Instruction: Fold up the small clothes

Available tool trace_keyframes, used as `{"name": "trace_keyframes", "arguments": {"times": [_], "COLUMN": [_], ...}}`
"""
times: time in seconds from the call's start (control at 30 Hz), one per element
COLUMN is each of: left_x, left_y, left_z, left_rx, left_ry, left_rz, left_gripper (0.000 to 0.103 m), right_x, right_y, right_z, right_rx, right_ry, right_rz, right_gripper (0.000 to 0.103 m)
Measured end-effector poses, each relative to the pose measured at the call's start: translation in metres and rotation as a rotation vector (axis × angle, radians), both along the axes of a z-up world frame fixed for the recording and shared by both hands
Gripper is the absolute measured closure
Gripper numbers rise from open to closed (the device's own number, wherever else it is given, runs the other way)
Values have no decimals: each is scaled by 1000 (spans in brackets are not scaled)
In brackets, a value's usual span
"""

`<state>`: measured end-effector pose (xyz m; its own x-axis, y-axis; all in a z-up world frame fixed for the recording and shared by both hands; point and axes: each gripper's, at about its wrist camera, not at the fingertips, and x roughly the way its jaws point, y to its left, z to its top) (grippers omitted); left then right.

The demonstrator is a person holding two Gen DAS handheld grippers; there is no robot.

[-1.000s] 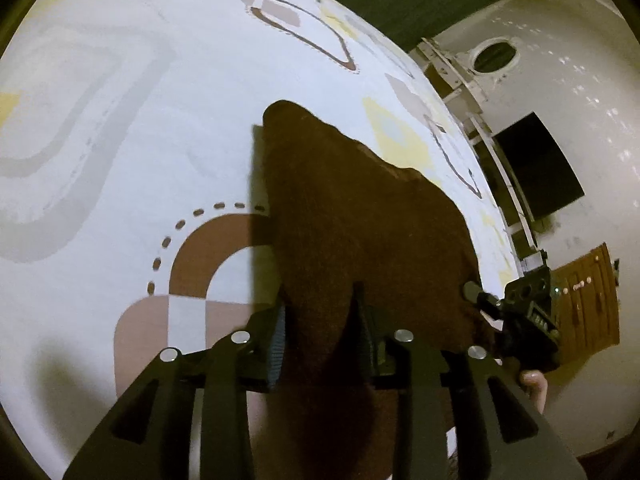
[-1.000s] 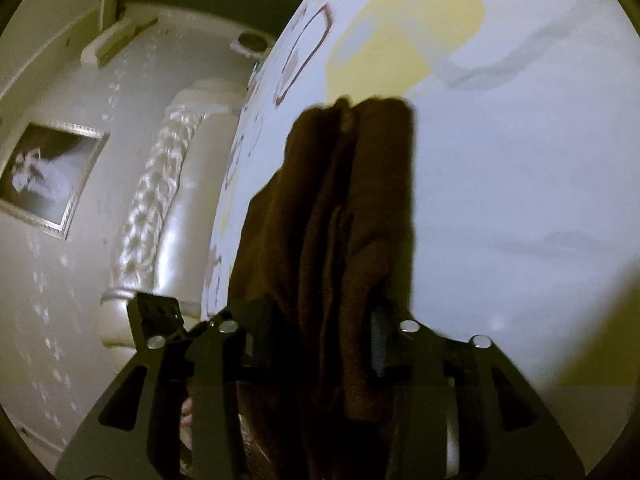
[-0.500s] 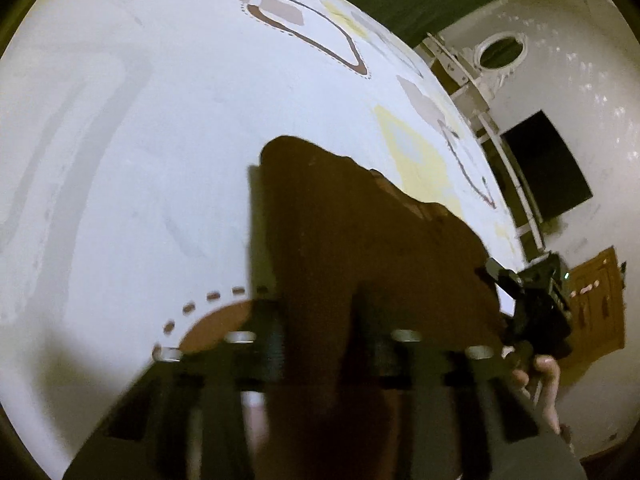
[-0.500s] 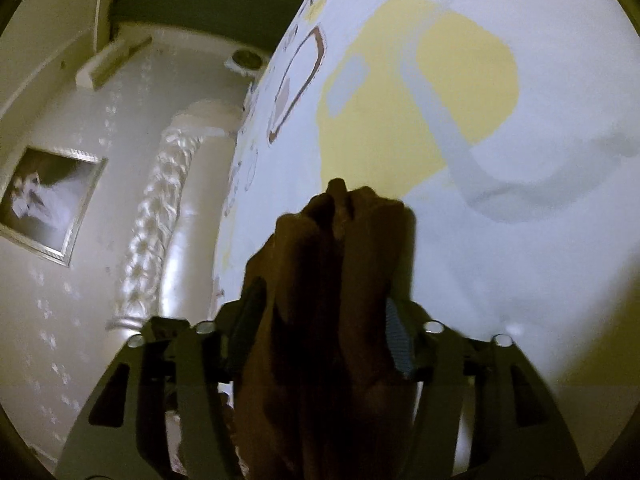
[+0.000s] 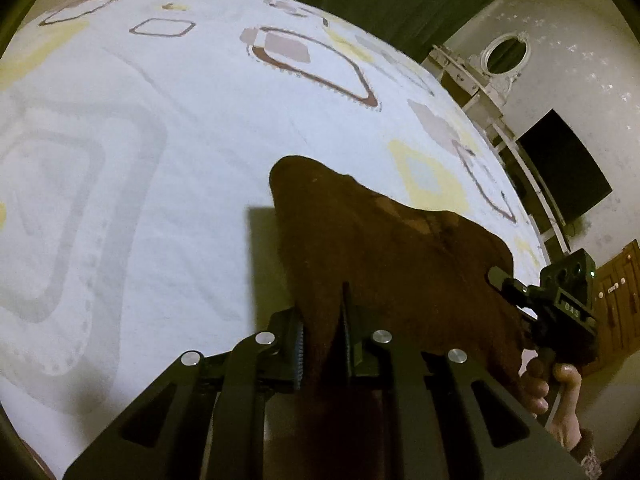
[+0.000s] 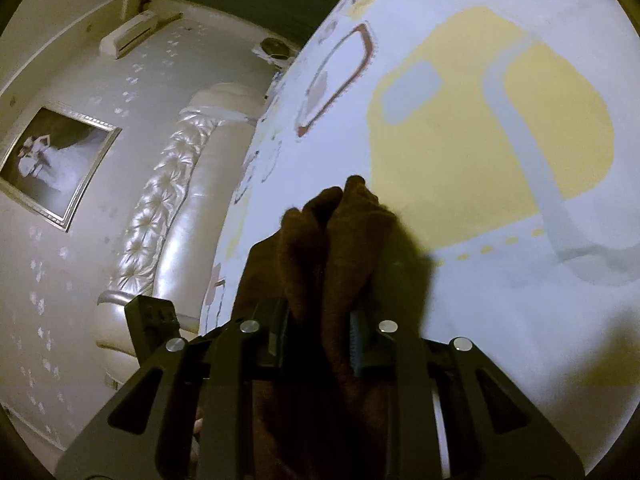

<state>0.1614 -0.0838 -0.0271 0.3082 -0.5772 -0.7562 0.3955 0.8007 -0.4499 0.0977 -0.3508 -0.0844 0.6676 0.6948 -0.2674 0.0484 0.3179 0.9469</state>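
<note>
A small dark brown garment (image 5: 384,248) hangs stretched between my two grippers above the patterned bed sheet (image 5: 152,168). My left gripper (image 5: 324,344) is shut on one edge of it. The cloth runs right to my right gripper (image 5: 516,292), held by a hand at the right edge of the left wrist view. In the right wrist view my right gripper (image 6: 320,332) is shut on the bunched brown garment (image 6: 336,240), whose folds stick up past the fingers. The garment's lower part is hidden behind the grippers.
The white sheet carries yellow, brown and grey shapes (image 6: 480,132). A padded cream headboard (image 6: 168,208) and a framed picture (image 6: 52,164) lie left in the right wrist view. A dresser with an oval mirror (image 5: 504,56) and a dark screen (image 5: 564,176) stand beyond the bed's right edge.
Both grippers have lifted and drawn back with the garment. Less cloth shows ahead of the fingers, and more of the bed shows beneath it. Both stay shut on it.
</note>
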Motion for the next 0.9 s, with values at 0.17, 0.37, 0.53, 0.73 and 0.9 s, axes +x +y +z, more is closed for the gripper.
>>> {"name": "trace_keyframes", "arguments": {"times": [0.17, 0.37, 0.53, 0.73, 0.9], "left_x": [-3, -4, -5, -11, -30], "left_y": [-6, -10, -9, -5, 15], "left_z": [-5, -5, -5, -3, -1], "left_rx": [55, 87, 89, 82, 21], "left_ry": [-33, -55, -61, -59, -13], "left_rz": [-27, -29, -23, -17, -44], "left_gripper": [87, 85, 83, 78, 56], "right_x": [-1, -6, -14, -30, -58], "right_y": [-2, -3, -6, -5, 3], "right_z": [-22, -25, -23, -24, -14], "right_rx": [19, 31, 35, 61, 57], "right_ry": [59, 69, 67, 65, 42], "right_rz": [-21, -24, -30, -34, 5], "right_gripper": [81, 76, 70, 60, 41]}}
